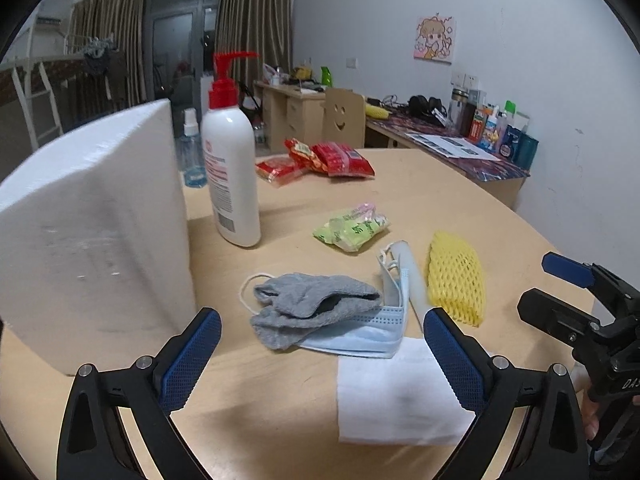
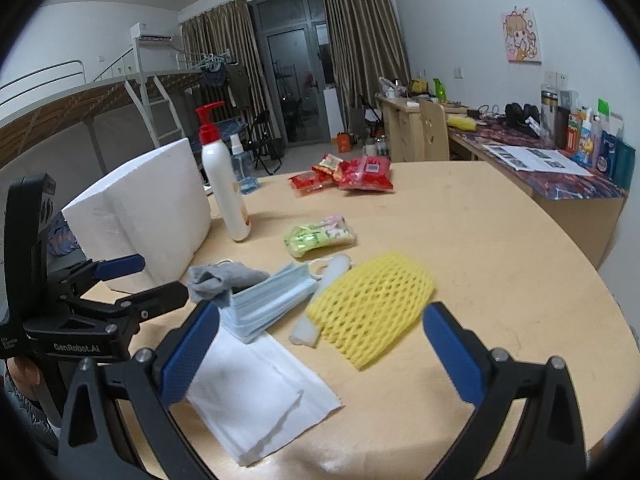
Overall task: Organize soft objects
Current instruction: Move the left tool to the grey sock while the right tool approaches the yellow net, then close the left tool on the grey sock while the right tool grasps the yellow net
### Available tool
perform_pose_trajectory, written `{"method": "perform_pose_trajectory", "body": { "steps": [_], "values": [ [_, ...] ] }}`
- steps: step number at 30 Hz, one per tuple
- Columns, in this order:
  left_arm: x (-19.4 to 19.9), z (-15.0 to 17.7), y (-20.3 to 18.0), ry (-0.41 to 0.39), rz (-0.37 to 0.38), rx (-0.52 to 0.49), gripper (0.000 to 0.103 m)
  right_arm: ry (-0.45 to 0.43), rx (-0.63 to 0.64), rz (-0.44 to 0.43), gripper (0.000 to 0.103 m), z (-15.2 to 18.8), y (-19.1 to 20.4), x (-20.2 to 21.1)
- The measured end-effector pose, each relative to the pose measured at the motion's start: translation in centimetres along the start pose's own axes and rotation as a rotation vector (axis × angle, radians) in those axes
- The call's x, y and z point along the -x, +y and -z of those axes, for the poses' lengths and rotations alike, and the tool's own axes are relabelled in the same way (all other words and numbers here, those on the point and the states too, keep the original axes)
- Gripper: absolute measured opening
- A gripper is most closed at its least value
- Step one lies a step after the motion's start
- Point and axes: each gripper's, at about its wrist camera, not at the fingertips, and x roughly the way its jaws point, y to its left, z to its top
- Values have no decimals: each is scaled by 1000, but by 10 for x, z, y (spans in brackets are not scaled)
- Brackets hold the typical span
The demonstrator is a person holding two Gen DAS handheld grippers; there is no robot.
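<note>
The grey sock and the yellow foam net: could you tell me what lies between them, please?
Between the sock and net lie blue masks and a white foam tube; both views show it.

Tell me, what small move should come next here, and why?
Probably lower the open left gripper onto the crumpled grey sock: it lies on top of the light blue face masks, straight ahead between the fingers, and nothing is held yet.

pump bottle (image 1: 231, 168): upright, left-centre of table (image 1: 460, 208) | spray bottle (image 1: 191, 152): behind it | red snack packets (image 1: 320, 160): far edge
</note>
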Motion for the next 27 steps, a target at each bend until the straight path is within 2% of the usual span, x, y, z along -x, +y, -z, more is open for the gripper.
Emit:
{"method": "perform_pose_trajectory", "body": {
  "steps": [10, 15, 18, 20, 22, 27],
  "values": [
    [-44, -7, 1, 118, 31, 32, 89, 89, -47, 25, 103, -5, -22, -28],
    [-56, -9, 2, 135, 20, 35, 81, 112, -57, 32, 103, -10, -29, -35],
    [-59, -11, 4, 138, 17, 33, 68, 126, -53, 30, 103, -12, -30, -40],
    [-63, -12, 5, 145, 21, 37, 52, 131, -54, 33, 103, -13, -32, -43],
    [-68, -12, 8, 163, 23, 43, 48, 135, -54, 33, 103, -12, -32, -45],
    [-74, -11, 16, 181, 33, 76, 27, 148, -58, 28, 103, -13, -35, -49]
  ]
}}
